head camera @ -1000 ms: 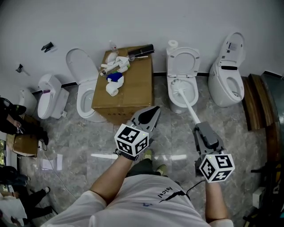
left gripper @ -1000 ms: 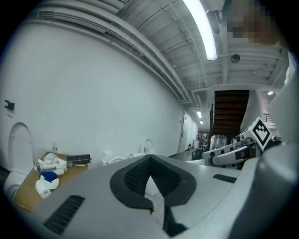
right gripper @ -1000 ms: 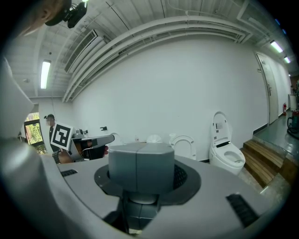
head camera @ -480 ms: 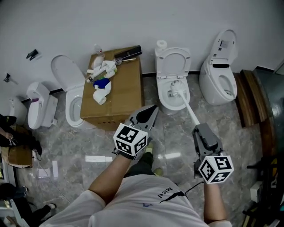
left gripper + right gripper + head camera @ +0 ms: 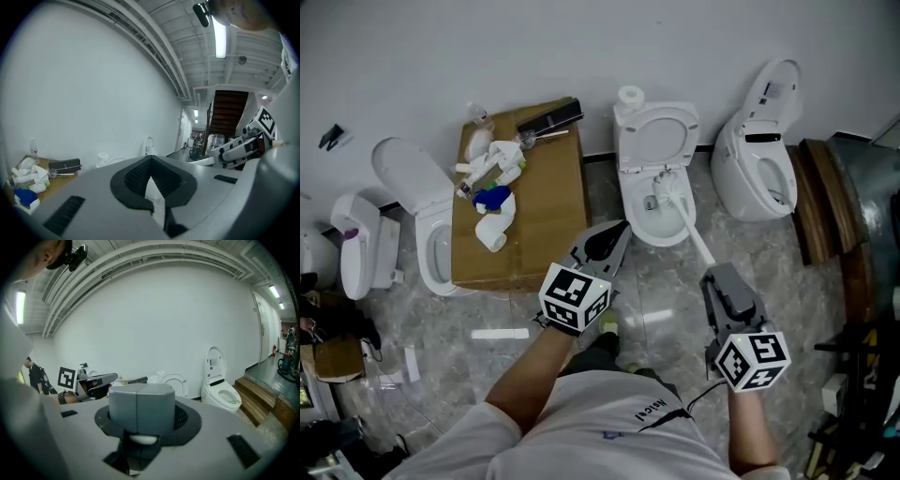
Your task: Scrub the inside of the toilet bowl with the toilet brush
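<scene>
A white toilet with its seat and lid up stands against the wall, middle of the head view. The white toilet brush has its head inside the bowl, and its handle slants down-right to my right gripper, which is shut on the handle's end. Seen from the right gripper view, the right gripper has its jaws closed together on the handle. My left gripper hangs left of the toilet, above the floor beside the box, shut and empty. Nothing shows between the closed pads of the left gripper.
A cardboard box with white pipe parts, a blue item and a black tool stands left of the toilet. Another toilet is left of the box, and one more toilet to the right. Wooden steps lie far right.
The view has swung right, so the whole room slid left. The brush head has shifted from the bowl's back-left toward its middle. Both grippers hold their grip states.
</scene>
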`<state>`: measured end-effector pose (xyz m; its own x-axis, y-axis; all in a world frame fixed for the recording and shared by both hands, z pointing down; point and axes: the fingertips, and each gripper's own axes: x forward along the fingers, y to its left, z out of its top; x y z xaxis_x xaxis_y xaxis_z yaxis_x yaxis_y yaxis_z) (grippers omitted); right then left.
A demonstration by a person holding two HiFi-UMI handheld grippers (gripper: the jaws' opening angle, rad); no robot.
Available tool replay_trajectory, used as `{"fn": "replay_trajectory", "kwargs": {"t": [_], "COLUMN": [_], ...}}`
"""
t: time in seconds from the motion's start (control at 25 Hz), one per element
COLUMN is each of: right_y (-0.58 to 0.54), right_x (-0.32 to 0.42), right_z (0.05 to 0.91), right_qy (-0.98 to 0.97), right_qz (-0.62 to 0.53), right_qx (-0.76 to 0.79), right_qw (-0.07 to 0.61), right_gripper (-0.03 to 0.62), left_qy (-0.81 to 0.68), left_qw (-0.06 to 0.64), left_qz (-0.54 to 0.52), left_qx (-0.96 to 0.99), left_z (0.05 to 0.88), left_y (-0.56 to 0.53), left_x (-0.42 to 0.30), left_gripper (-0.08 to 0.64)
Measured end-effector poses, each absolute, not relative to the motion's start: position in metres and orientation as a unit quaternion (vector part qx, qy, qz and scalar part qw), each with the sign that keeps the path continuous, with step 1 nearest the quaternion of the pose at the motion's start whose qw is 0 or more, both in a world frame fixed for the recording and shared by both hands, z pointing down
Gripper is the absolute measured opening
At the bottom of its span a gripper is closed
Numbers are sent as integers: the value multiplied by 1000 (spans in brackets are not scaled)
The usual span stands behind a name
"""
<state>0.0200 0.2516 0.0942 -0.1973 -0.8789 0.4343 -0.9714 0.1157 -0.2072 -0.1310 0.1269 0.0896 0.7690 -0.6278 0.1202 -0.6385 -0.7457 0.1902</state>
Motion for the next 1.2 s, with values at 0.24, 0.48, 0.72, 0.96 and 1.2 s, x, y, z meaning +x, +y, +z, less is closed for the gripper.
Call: {"fn": "replay_trajectory", "kwargs": {"t": [0.24, 0.48, 0.72, 0.96, 1.2], "right_y": [207, 181, 141, 83, 23], "right_x": [17, 34, 63, 100, 151], "right_z": [111, 123, 148, 180, 225], "right_qy": [-728, -719, -725, -751, -775], "right_qz": [243, 261, 288, 315, 350], "right_qx": [630, 631, 612, 562, 499], "right_qw": [121, 128, 127, 145, 168], "right_gripper": [166, 166, 166, 166, 166], "left_qy": [-335, -325, -345, -395, -447], "left_qw": [128, 140, 139, 146, 149], "left_qz": [22, 24, 31, 44, 67], "left_qx": [933, 935, 928, 906, 879], "left_z": [110, 124, 137, 155, 178], "left_y": [70, 44, 12, -32, -75], "left_x": [-133, -115, -95, -70, -37], "left_gripper": [6, 6, 5, 6, 6]}}
